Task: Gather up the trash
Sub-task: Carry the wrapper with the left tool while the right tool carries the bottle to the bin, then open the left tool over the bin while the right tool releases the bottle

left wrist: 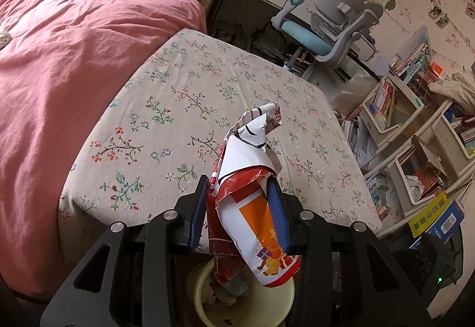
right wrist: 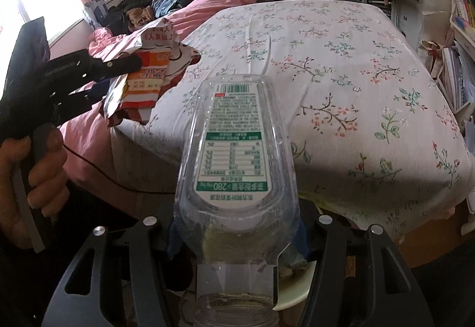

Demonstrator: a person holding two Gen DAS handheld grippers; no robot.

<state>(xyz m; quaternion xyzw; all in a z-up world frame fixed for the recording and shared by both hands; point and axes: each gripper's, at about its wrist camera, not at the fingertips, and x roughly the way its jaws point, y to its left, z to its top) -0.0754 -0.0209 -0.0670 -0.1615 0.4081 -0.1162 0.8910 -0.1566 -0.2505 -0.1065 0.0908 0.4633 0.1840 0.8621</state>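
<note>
Left-wrist view showed you the bed [left wrist: 207, 83] first, its flowered sheet filling the frame from nine to two o'clock, with the pink duvet [left wrist: 59, 65] bunched at ten. Smaller, at six o'clock directly under your left gripper [left wrist: 237, 193], sat the pale yellow bin [left wrist: 202, 300], with crumpled scraps already lying in it. Your left gripper was clamped on the snack wrapper [left wrist: 252, 178], one blue pad on each side; the wrapper's long axis ran along the fingers, its torn top pointing to twelve and its lower end hanging toward six, over the bin's mouth. That was the relation your next move turned on: the bin lay straight below the wrapper, so I judged that letting go would probably drop it in. In the right-wrist view your right gripper [right wrist: 234, 238] held the clear plastic bottle [right wrist: 237, 148] squeezed between its pads, the base pointing to twelve over the bed and the neck toward six; a sliver of the bin's rim [right wrist: 297, 285] showed at five o'clock behind the bottle, so it too seemed close to the bin. Your left gripper appeared there at nine o'clock, with the wrapper out at ten. Both hands looked near the bin; which stood nearer could not be told from these views.
</note>
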